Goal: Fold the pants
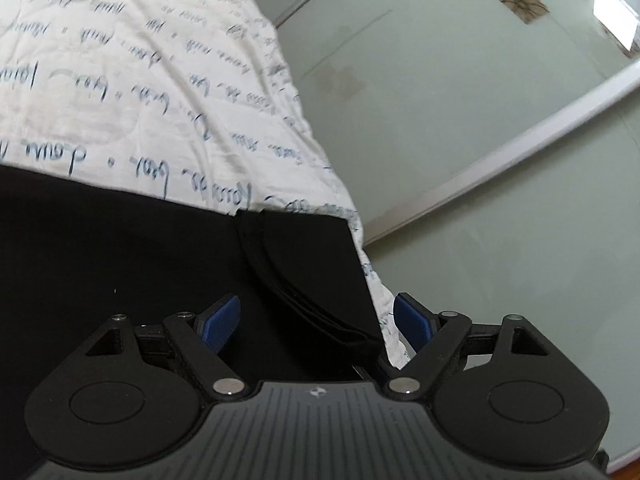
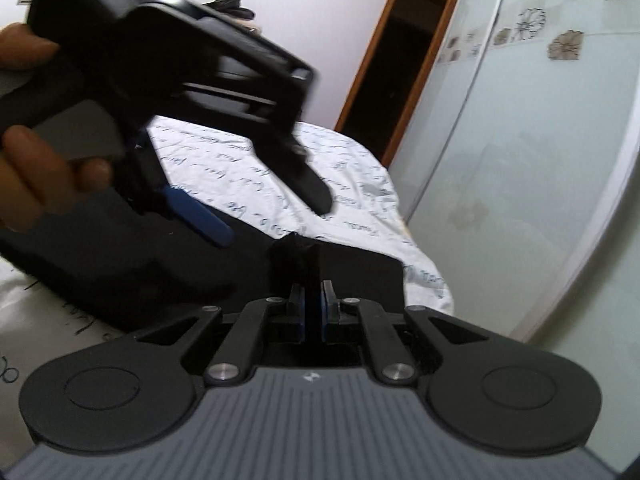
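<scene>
Your right gripper point(image 2: 311, 312) pinches a raised fold of the black pants point(image 1: 120, 264) lying on the bed point(image 1: 140, 80); your left gripper point(image 1: 316, 320), jaws wide, straddles their waistband edge directly ahead.

Script-printed white bedsheet point(image 1: 140, 80) beside pale wardrobe doors point(image 1: 460, 120) with flower decals point(image 2: 564, 45).

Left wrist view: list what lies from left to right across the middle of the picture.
Black pants → white bedspread with handwriting print → pale green glass panel.
</scene>
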The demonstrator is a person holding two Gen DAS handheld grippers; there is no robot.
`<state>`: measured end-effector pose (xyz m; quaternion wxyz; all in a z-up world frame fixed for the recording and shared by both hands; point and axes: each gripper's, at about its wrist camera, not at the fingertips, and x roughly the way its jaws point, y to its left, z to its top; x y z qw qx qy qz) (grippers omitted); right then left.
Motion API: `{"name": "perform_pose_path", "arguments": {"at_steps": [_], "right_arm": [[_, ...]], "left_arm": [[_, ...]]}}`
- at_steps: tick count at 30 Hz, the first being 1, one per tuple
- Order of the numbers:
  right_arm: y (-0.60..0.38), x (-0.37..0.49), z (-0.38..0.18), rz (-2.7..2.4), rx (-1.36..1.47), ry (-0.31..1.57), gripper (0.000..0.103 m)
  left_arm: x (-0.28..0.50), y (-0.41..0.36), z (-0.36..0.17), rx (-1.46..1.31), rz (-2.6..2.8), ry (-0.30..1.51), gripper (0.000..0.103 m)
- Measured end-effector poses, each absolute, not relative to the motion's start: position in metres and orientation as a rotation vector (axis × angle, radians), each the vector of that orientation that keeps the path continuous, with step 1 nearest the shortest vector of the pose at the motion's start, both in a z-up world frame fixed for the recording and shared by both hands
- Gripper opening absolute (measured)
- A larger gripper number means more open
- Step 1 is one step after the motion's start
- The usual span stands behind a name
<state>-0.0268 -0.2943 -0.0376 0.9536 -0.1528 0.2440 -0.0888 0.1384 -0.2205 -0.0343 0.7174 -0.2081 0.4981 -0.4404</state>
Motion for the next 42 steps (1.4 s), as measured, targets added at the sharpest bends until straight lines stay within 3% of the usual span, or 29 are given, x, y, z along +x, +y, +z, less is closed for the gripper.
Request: {"name": "perform_pose_path", "arguments": {"at_steps": [5, 8, 10, 13, 15, 17, 30, 42], "right_arm": [[-0.289, -0.031, -0.034, -0.165, -0.315, 0.482, 0.009], [-0.29, -0.036, -0.033, -0.157, -0.319, 0.474, 0.009], [-0.292, -0.036, -0.036, -0.149, -0.322, 0.471, 0.009], [-0.291, -0.037, -0.036, -0.141, -0.318, 0.473, 0.009], [-0.29, -0.039, -0.035, -0.14, -0.318, 0.474, 0.009], [-0.289, -0.04, -0.036, -0.14, -0.321, 0.476, 0.009], [-0.254, -0.029, -0.025, -0.003, -0.34, 0.417, 0.009], [-0.174, 0.002, -0.047, 0.288, -0.324, 0.425, 0.009]], "left_arm": [[0.143, -0.223, -0.047, -0.51, -0.96, 1.116, 0.081], [0.147, -0.225, -0.051, -0.53, -0.971, 1.125, 0.065], [0.148, -0.224, -0.052, -0.551, -0.964, 1.128, 0.064], [0.149, -0.222, -0.052, -0.551, -0.946, 1.113, 0.042], [0.148, -0.218, -0.05, -0.546, -0.94, 1.104, 0.02], [0.147, -0.217, -0.048, -0.53, -0.939, 1.086, 0.009], [0.129, -0.149, -0.011, -0.276, -0.857, 0.847, 0.006], [0.131, -0.054, -0.021, -0.16, -0.621, 0.829, 0.006]]}}
